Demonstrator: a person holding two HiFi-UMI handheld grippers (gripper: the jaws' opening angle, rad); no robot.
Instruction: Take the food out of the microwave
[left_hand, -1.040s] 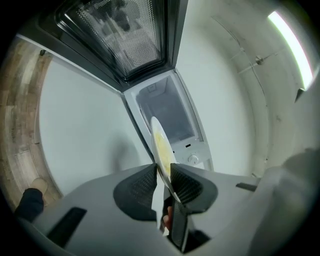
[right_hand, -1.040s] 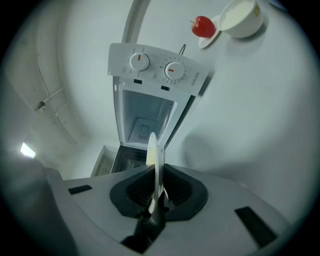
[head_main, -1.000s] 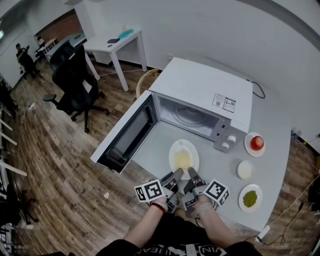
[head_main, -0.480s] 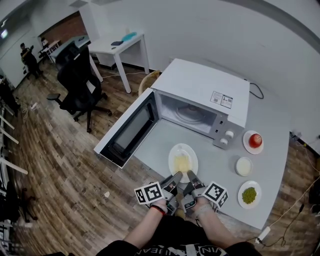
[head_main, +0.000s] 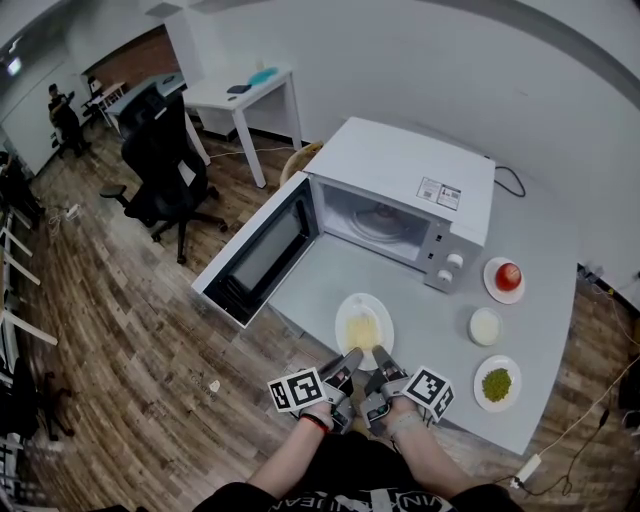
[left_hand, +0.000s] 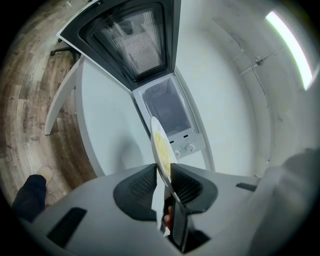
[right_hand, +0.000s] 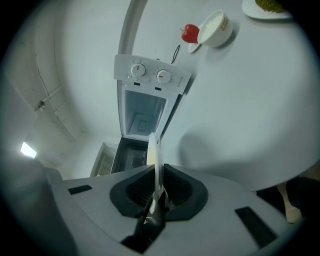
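Left gripper (head_main: 349, 361) and right gripper (head_main: 379, 357), side by side, are each clamped on the near rim of a round white plate (head_main: 349, 309) carrying yellow food (head_main: 362, 329). It is over the grey table (head_main: 432, 325), outside the white microwave (head_main: 405, 172) with its door (head_main: 262, 257) open.

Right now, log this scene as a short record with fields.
plate of yellow food: outside the microwave, in front of its opening, over the table
left gripper: fingers shut on the plate's near rim
right gripper: fingers shut on the same rim, beside the left
door: swung open
turntable: bare
table's right side: red food on a small plate, white bowl, plate of green food
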